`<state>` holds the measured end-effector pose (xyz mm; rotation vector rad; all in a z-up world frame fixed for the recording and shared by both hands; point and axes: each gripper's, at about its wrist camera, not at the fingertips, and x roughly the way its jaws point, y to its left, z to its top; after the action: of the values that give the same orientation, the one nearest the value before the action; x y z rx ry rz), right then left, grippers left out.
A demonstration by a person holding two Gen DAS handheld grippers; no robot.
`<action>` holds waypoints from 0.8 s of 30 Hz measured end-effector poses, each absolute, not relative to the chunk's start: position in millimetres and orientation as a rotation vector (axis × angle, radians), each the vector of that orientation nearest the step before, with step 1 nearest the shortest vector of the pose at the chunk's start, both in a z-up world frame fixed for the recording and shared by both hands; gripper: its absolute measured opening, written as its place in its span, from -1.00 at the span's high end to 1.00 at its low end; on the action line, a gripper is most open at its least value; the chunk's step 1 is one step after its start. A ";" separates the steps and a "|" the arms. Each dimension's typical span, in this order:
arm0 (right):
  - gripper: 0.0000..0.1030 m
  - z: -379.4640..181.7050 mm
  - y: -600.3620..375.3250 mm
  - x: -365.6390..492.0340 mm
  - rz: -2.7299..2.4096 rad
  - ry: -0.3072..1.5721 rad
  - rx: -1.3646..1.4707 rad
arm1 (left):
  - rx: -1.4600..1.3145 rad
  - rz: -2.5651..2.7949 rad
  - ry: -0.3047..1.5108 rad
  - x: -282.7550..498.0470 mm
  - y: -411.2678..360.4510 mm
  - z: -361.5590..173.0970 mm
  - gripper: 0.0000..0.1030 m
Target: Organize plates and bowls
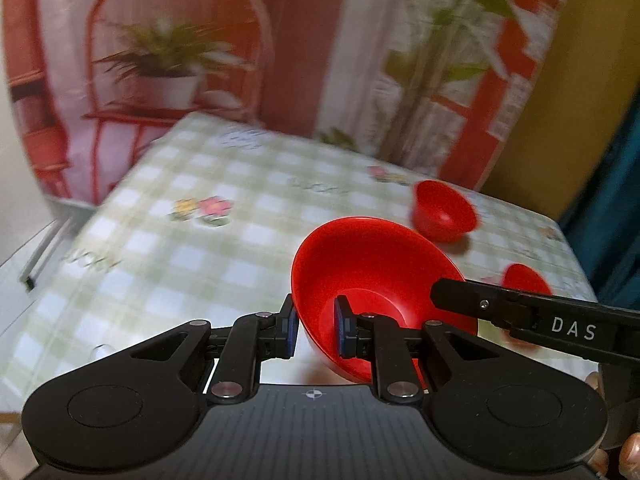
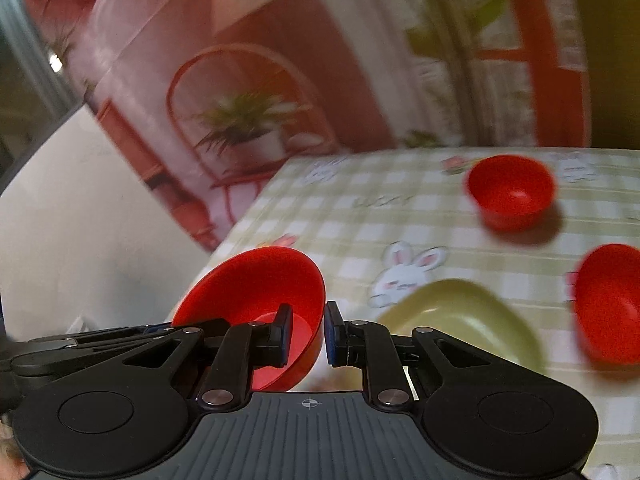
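Both tools, left tool (image 1: pixel 315 330) and right tool (image 2: pixel 306 334), pinch opposite rims of one glossy red plastic bowl (image 1: pixel 372 276), lifted above the checked tabletop (image 1: pixel 180 248); light, stiff, slippery, so rim grips suit.

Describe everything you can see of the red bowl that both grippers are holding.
The red bowl is smooth, glossy, plastic-looking, round and empty, with a flat inner bottom. It is held tilted above the checked tablecloth. The left gripper and right gripper each pinch its rim, one finger inside and one outside. Nothing else touches it.
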<state>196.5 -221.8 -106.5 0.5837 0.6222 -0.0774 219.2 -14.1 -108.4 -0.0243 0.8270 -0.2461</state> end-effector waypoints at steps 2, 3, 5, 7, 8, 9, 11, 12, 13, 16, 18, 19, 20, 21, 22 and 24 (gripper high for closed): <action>0.68 -105.4 -240.9 179.9 -0.115 0.592 0.605 | -0.004 -0.293 0.824 219.4 -38.1 -105.7 0.62; 0.68 -105.8 -249.5 172.4 -0.131 0.580 0.615 | 0.004 -0.310 0.821 218.2 -46.9 -104.4 0.62; 0.68 -106.4 -269.2 157.0 -0.175 0.558 0.631 | 0.020 -0.349 0.817 219.7 -67.9 -102.4 0.62; 0.68 -107.9 -285.4 144.4 -0.218 0.540 0.637 | 0.036 -0.387 0.811 221.0 -88.9 -100.9 0.62; 0.68 -108.0 -292.3 138.8 -0.237 0.532 0.640 | 0.047 -0.407 0.808 221.0 -99.8 -100.1 0.62; 0.68 -108.3 -299.5 132.8 -0.255 0.524 0.646 | 0.060 -0.424 0.805 220.8 -108.8 -99.6 0.62; 0.68 -108.9 -312.6 122.0 -0.287 0.507 0.657 | 0.086 -0.455 0.800 219.1 -126.5 -99.7 0.62; 0.68 -109.1 -318.7 117.0 -0.301 0.500 0.660 | 0.093 -0.470 0.800 219.5 -134.1 -100.5 0.62; 0.68 -109.4 -324.8 112.6 -0.314 0.494 0.664 | 0.095 -0.487 0.804 220.4 -142.3 -102.3 0.62; 0.68 -111.9 -340.8 102.1 -0.347 0.487 0.665 | 0.086 -0.523 0.825 224.1 -158.6 -108.9 0.62; 0.68 -115.3 -349.4 98.4 -0.366 0.488 0.667 | 0.089 -0.542 0.832 225.8 -169.7 -112.2 0.62; 0.68 -116.0 -352.8 96.0 -0.373 0.488 0.670 | 0.093 -0.549 0.836 227.5 -174.3 -114.7 0.62; 0.68 -118.2 -357.2 94.6 -0.382 0.488 0.674 | 0.096 -0.554 0.839 227.3 -178.1 -116.0 0.62; 0.68 -120.2 -360.4 92.9 -0.388 0.487 0.676 | 0.102 -0.559 0.844 230.2 -182.4 -118.7 0.62; 0.68 -122.7 -363.9 90.5 -0.395 0.488 0.678 | 0.109 -0.564 0.849 232.5 -188.1 -122.0 0.62; 0.68 -128.0 -370.8 90.8 -0.407 0.491 0.679 | 0.120 -0.573 0.857 238.4 -196.2 -125.9 0.62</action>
<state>90.8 -370.8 -128.0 0.6788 0.4908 -0.4065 238.4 -196.2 -125.9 0.1199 0.8575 -0.5725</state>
